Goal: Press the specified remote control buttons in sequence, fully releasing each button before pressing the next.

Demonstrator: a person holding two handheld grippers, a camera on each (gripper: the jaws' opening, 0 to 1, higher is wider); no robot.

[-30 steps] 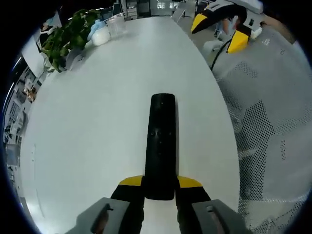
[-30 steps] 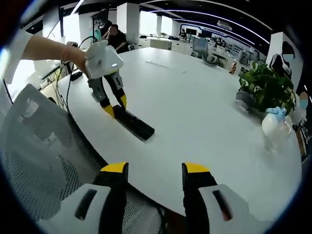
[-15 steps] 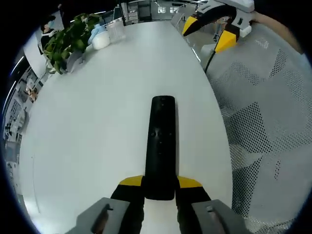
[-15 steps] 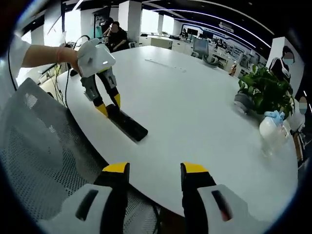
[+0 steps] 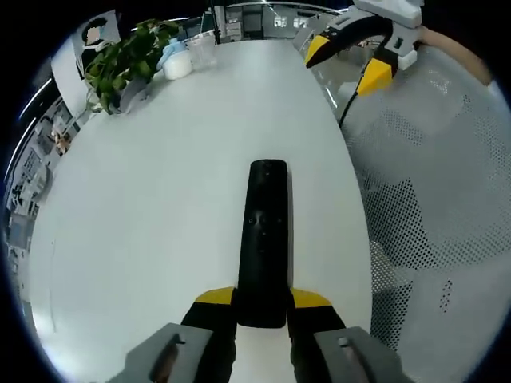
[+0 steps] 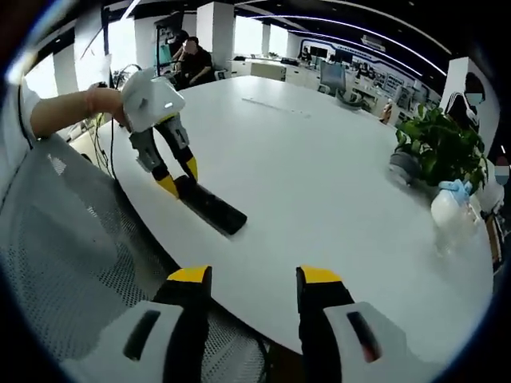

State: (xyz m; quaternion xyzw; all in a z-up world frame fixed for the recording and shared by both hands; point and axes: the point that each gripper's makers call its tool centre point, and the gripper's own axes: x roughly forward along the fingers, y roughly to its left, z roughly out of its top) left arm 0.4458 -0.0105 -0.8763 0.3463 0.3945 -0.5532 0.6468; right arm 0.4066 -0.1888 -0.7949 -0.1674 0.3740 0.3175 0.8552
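Observation:
A long black remote control (image 5: 263,239) lies flat on the white table (image 5: 160,199), its near end clamped between the yellow-tipped jaws of my left gripper (image 5: 262,299), which is shut on it. Small buttons show around its middle. In the right gripper view the same remote (image 6: 209,210) lies near the table's edge with the left gripper (image 6: 177,183) holding its far end. My right gripper (image 6: 254,276) hovers open off the table's edge, well short of the remote, nothing between its fingers. It also appears at the top right of the left gripper view (image 5: 351,56).
A grey mesh chair back (image 6: 72,255) stands beside the table edge under my right gripper. A potted plant (image 6: 437,144) and a plastic bottle (image 6: 451,215) sit at the far side of the table. People sit at desks in the background (image 6: 188,60).
Both views have shifted slightly with the hands. The remote stays clamped in the left gripper, and the right gripper stays open and off the table.

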